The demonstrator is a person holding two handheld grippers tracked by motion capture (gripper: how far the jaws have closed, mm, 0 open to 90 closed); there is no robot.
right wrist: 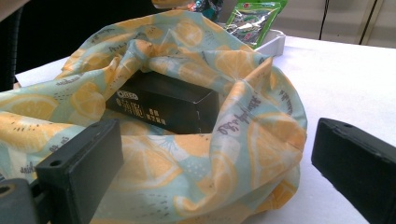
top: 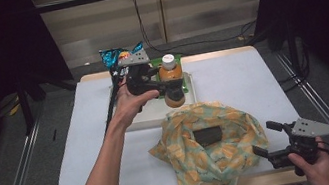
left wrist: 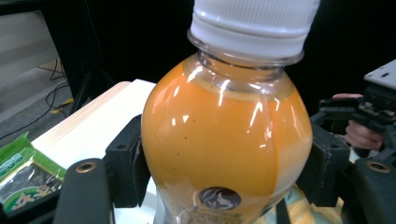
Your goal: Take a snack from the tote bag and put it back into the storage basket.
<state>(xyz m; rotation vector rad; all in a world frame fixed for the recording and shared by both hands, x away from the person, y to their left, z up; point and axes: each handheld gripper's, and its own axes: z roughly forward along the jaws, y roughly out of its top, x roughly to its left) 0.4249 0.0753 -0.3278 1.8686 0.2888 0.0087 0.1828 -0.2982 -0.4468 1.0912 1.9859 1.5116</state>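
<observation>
Here, the left gripper (top: pixel 167 85) pinches an orange juice bottle (top: pixel 173 87); the right gripper (top: pixel 268 140) rests spread beside the lemon-print bag (top: pixel 213 153).

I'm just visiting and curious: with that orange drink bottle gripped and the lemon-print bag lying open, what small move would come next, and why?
Probably carrying the orange drink bottle toward the person, over the mouth of the lemon-print bag. The left tongs clamp the bottle's sides and hold it above the white tray, while the bag sits open with a black box already inside. The right tongs wait open beside the bag.
</observation>
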